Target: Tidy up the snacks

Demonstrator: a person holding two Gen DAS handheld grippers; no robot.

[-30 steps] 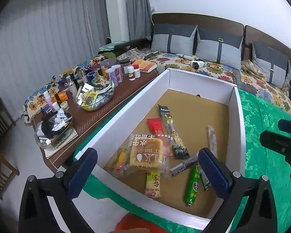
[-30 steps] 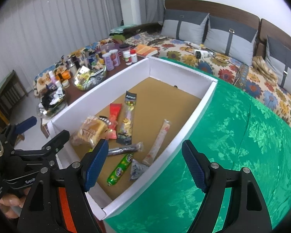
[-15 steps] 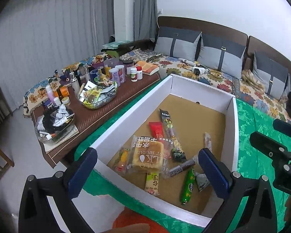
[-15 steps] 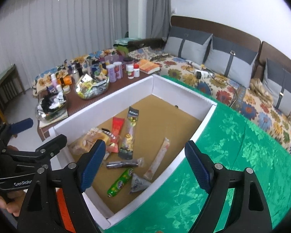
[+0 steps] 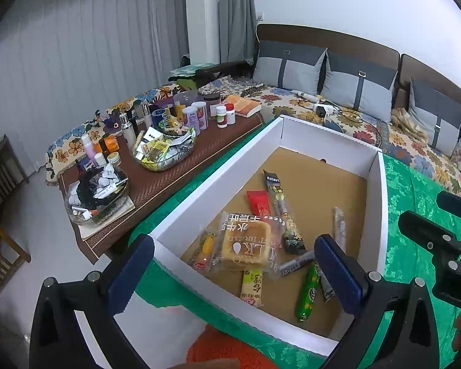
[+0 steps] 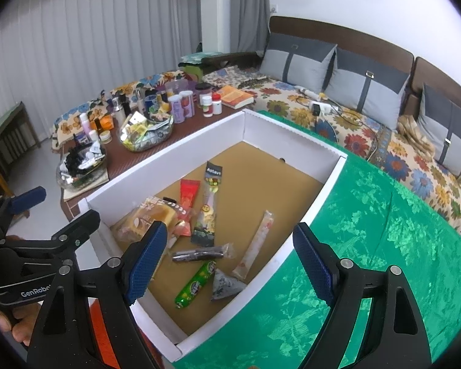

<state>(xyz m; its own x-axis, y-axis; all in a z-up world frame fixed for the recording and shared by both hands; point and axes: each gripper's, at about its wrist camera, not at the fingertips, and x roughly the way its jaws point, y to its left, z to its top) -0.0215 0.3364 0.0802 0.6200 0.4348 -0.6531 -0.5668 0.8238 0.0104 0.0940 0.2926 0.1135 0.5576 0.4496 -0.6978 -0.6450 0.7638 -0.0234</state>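
A white box (image 5: 218, 184) with a brown floor stands on a green cloth and holds several snacks: a milk bread pack (image 5: 246, 244), a red pouch (image 5: 258, 203), a long Astavt stick (image 5: 281, 206), a green roll (image 5: 307, 292) and a pale stick (image 5: 339, 224). The box (image 6: 310, 206), bread (image 6: 147, 220) and green roll (image 6: 196, 287) also show in the right wrist view. My left gripper (image 5: 233, 273) is open and empty above the box's near end. My right gripper (image 6: 227, 259) is open and empty above the box's near right side.
A brown side table (image 5: 169, 178) left of the box carries bottles, jars, a book and two glass bowls (image 5: 166, 150) of small items. A sofa (image 5: 338, 113) with a floral cover and grey cushions lies behind. The green cloth (image 6: 384, 261) spreads to the right.
Both grippers have pulled back and risen from the box, so more of the room shows. The jaws stay open. The snacks have not moved.
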